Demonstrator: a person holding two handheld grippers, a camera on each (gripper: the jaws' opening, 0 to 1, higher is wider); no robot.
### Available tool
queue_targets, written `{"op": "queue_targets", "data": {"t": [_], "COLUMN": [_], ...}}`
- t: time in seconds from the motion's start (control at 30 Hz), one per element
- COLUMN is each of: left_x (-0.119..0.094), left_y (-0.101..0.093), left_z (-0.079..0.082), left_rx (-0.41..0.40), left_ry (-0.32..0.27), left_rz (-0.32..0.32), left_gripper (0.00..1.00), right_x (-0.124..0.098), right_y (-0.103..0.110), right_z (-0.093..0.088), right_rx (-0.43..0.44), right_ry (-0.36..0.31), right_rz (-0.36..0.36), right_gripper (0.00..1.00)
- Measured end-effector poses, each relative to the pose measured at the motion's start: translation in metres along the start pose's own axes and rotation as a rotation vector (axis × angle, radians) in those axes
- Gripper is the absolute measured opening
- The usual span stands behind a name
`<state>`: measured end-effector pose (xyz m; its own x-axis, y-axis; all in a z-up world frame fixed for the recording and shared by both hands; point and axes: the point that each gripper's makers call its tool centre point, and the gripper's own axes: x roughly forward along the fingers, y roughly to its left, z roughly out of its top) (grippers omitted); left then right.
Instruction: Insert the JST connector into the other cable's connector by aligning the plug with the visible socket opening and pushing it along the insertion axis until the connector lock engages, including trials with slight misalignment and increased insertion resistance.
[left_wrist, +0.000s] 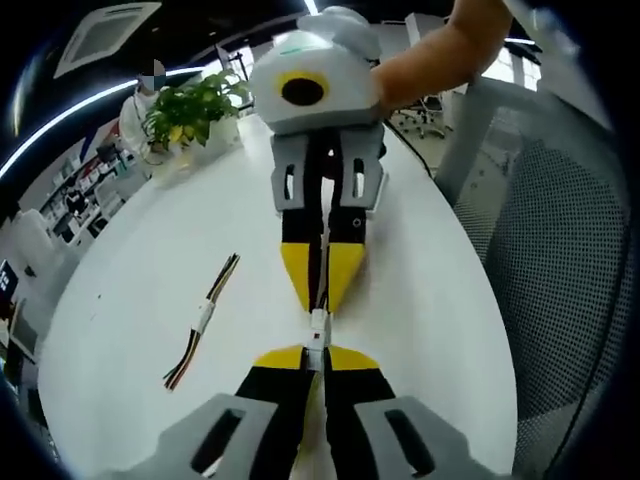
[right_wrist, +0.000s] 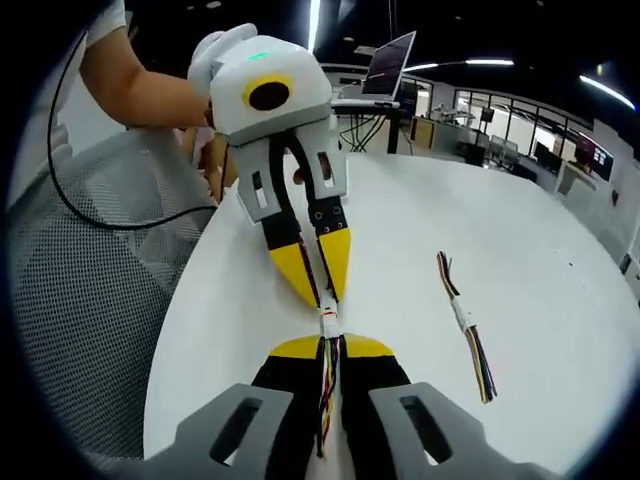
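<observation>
On the white table (left_wrist: 120, 290) my two grippers meet tip to tip. In the left gripper view, my left gripper (left_wrist: 318, 354) is shut on a white JST connector (left_wrist: 317, 335), and the right gripper (left_wrist: 322, 300) reaches in from above, shut on its cable. In the right gripper view, my right gripper (right_wrist: 330, 346) is shut on multi-coloured wires (right_wrist: 327, 395) that end in the white connector (right_wrist: 329, 325). Opposite it, the left gripper (right_wrist: 322, 298) is shut on the other end. The two white connector halves touch between the tips; whether the lock is engaged is hidden.
A second cable pair (left_wrist: 205, 315) (right_wrist: 463, 318), joined at a white connector, lies loose on the table. A potted plant (left_wrist: 190, 110) stands at the far edge. A mesh chair (left_wrist: 560, 260) (right_wrist: 90, 300) sits beside the table. A person's arm (left_wrist: 450, 50) holds the right gripper.
</observation>
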<state>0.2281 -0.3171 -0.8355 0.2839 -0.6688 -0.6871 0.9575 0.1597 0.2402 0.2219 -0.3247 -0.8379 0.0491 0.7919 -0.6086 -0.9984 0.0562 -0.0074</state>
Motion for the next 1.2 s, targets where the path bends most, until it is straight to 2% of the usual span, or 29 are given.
{"op": "queue_targets", "data": {"t": [0.17, 0.37, 0.53, 0.77, 0.93, 1.0, 1.07, 1.2], "left_x": [0.0015, 0.0042, 0.0046, 0.002, 0.0038, 0.0045, 0.0047, 0.0043], "left_y": [-0.0004, -0.004, -0.0057, -0.0027, -0.0057, -0.0076, -0.0074, -0.0055], "left_z": [-0.0009, -0.0041, -0.0056, -0.0045, -0.0048, -0.0005, -0.0035, -0.0014], "left_rx": [0.022, 0.068, 0.085, 0.066, 0.079, 0.068, 0.081, 0.075], "left_ry": [0.028, 0.081, 0.096, 0.087, 0.092, 0.069, 0.084, 0.071], "left_rz": [0.004, 0.001, -0.001, 0.011, 0.003, -0.003, -0.001, 0.003], "left_gripper": [0.0, 0.0, 0.0, 0.0, 0.0, 0.0, 0.0, 0.0], "right_x": [0.0021, 0.0053, 0.0077, 0.0055, 0.0079, 0.0087, 0.0083, 0.0085], "right_y": [-0.0004, 0.0031, 0.0035, 0.0006, 0.0029, 0.003, 0.0027, 0.0019], "right_z": [0.0004, -0.0019, -0.0066, -0.0036, -0.0076, -0.0089, -0.0079, -0.0034], "right_rx": [-0.001, 0.004, 0.015, 0.016, 0.002, 0.003, 0.006, -0.011], "right_ry": [0.031, 0.103, 0.146, 0.131, 0.165, 0.172, 0.167, 0.149], "right_rz": [0.002, 0.012, 0.02, 0.009, 0.01, 0.011, 0.011, 0.009], "right_gripper": [0.03, 0.03, 0.03, 0.03, 0.03, 0.03, 0.03, 0.03]}}
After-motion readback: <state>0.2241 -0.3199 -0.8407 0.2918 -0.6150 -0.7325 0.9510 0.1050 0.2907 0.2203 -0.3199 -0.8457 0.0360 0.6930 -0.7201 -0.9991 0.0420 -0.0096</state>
